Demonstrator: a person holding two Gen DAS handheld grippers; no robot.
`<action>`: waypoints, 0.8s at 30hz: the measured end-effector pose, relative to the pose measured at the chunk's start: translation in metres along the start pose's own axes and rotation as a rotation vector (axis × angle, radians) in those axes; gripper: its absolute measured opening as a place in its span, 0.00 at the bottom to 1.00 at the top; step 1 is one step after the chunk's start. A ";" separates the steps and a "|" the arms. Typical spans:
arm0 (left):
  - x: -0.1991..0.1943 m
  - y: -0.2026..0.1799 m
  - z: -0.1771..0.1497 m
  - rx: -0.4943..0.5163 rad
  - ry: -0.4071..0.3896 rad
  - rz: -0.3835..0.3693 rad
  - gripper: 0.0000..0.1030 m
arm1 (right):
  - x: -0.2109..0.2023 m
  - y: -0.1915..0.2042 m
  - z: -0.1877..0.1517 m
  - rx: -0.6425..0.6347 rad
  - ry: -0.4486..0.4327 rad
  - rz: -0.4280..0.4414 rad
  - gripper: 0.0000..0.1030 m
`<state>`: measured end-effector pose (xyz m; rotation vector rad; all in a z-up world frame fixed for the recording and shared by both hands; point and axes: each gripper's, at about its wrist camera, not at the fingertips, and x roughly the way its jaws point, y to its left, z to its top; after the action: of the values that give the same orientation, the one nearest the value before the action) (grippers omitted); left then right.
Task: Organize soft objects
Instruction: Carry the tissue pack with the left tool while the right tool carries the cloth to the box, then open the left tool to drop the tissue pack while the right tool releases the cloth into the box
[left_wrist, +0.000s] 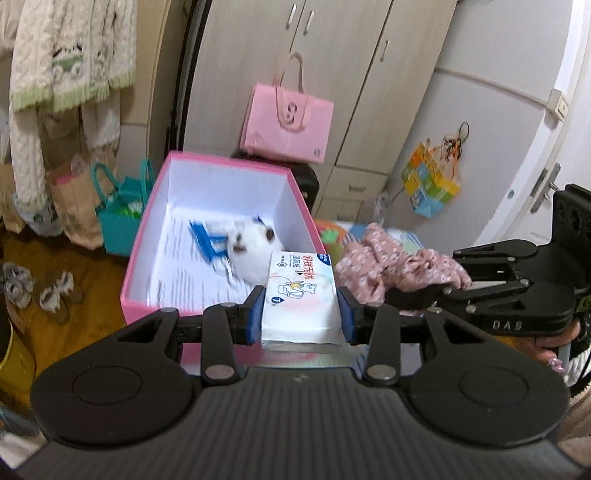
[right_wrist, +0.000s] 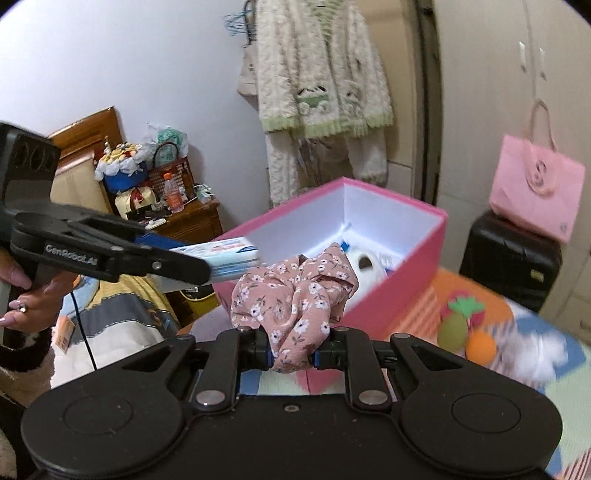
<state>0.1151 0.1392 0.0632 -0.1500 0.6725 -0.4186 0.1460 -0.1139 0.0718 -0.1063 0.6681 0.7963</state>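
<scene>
My left gripper (left_wrist: 301, 314) is shut on a white tissue pack (left_wrist: 300, 295) printed with a cartoon bear, held over the near rim of the open pink box (left_wrist: 146, 236). Inside the box lies a white plush toy (left_wrist: 249, 254) with blue parts. My right gripper (right_wrist: 293, 354) is shut on a bunched pink floral cloth (right_wrist: 295, 295), just in front of the box (right_wrist: 399, 280). In the right wrist view the left gripper (right_wrist: 207, 266) comes in from the left with the tissue pack (right_wrist: 231, 254). The floral cloth (left_wrist: 399, 266) shows right of the box in the left wrist view.
A pink tote bag (left_wrist: 288, 125) sits on a black suitcase (right_wrist: 511, 258) by the wardrobe. A teal basket (left_wrist: 120, 221) and paper bags stand on the floor to the left. Fleece clothes (right_wrist: 321, 88) hang behind the box. A colourful mat (right_wrist: 465, 328) with felt fruit lies to the right.
</scene>
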 end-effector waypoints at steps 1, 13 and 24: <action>0.004 0.003 0.004 0.002 -0.011 0.010 0.38 | 0.007 0.001 0.005 -0.017 0.001 -0.001 0.21; 0.077 0.038 0.027 0.051 0.015 0.226 0.38 | 0.105 -0.021 0.041 -0.031 0.138 0.048 0.21; 0.114 0.044 0.030 0.163 0.101 0.281 0.39 | 0.154 -0.024 0.042 -0.147 0.254 0.084 0.22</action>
<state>0.2292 0.1312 0.0094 0.1202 0.7435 -0.2097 0.2621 -0.0201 0.0099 -0.3192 0.8575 0.9211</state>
